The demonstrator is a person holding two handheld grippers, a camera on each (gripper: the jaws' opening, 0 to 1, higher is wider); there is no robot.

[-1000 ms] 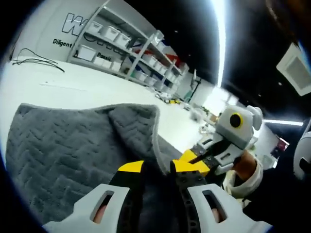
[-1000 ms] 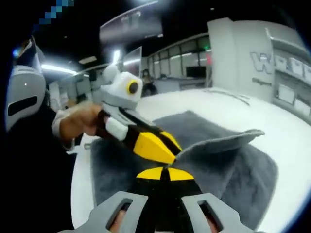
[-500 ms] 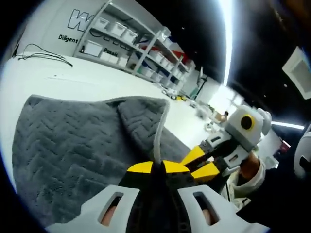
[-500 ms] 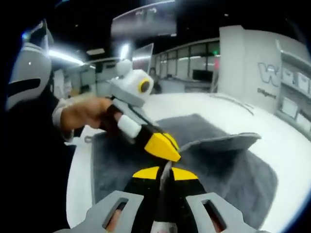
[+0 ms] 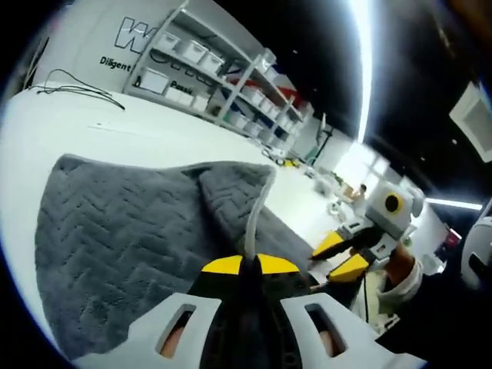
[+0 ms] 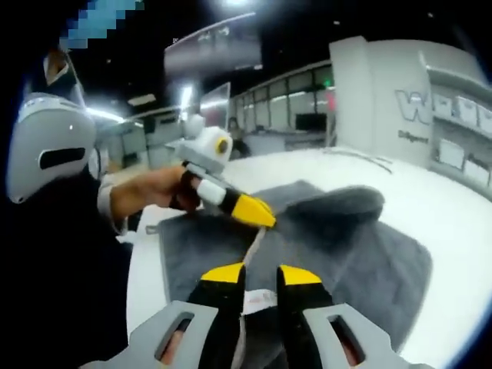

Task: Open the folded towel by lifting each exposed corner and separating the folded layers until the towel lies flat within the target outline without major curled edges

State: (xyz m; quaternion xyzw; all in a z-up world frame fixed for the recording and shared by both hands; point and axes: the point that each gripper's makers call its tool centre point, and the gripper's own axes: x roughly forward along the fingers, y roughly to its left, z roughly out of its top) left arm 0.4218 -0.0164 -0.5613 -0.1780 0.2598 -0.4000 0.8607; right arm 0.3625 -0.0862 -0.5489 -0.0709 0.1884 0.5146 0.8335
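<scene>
Towel [image 5: 123, 238] lies grey on the white surface [image 5: 115, 138], its raised corner clamped in the left claw [image 5: 250, 265], while the right claw [image 6: 260, 275] stands apart.

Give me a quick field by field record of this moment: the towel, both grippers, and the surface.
towel: grey towel, partly folded, one corner flap raised
left gripper: left gripper shut on the towel's pale hem edge
right gripper: right gripper open, jaws apart over the towel
surface: white table
background: shelves with bins
</scene>
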